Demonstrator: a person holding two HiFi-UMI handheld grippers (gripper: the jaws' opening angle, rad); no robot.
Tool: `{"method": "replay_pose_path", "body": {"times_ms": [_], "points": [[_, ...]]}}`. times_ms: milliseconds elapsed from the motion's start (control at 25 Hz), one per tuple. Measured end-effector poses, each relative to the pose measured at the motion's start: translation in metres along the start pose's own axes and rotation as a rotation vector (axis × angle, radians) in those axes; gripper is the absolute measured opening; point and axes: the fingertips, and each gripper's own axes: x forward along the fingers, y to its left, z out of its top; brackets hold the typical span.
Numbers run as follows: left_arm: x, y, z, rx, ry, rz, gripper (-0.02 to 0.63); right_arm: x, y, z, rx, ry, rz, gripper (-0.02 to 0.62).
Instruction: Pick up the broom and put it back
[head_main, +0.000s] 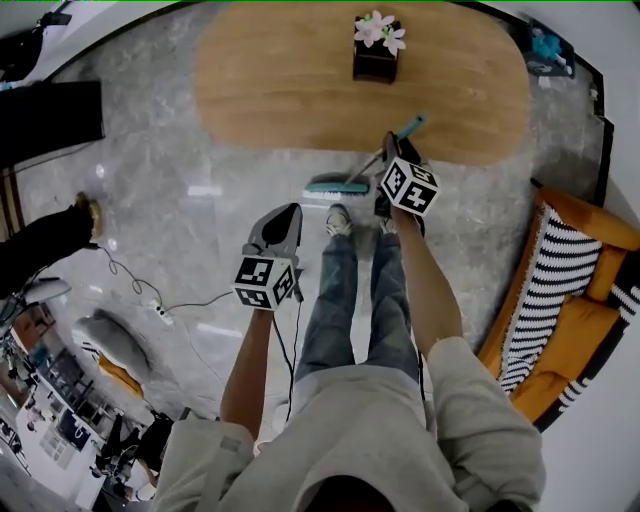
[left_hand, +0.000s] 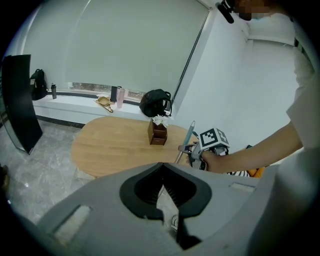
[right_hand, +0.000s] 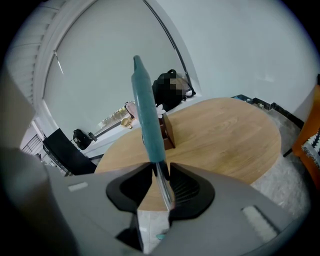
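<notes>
The broom (right_hand: 148, 117) in the right hand-held gripper (right_hand: 160, 175) has a shiny metal shaft and a matt teal plastic grip. The counter (right_hand: 225, 132) beyond it is smooth matt wood, the floor (head_main: 170, 190) below glossy grey stone.

A home lounge: an orange sofa (head_main: 590, 335) with a striped cushion (head_main: 556, 285), an oval wooden table (head_main: 290, 85) bearing flowers (head_main: 380, 30), a glossy marble floor (head_main: 160, 210) and a broad blinded window (left_hand: 125, 45) (bags (left_hand: 156, 102) and bottles (left_hand: 120, 94) line its sill (left_hand: 70, 100)).

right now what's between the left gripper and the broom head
Only bare grey floor separates the left gripper from the head of the broom. The head view shows it, with the person's shoe just to the side.
</notes>
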Motion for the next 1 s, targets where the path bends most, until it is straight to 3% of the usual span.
{"method": "replay_pose_path", "body": {"times_ms": [320, 1000], "points": [[0.003, 0.001, -0.003, 0.0, 0.003, -0.007, 0.003, -0.006, 0.002, -0.003, -0.074, 0.007, 0.013, 0.094], [-0.027, -0.037, 0.014, 0.009, -0.076, 0.003, 0.003, -0.086, 0.049, 0.002, -0.229, 0.003, 0.19, 0.091]]}}
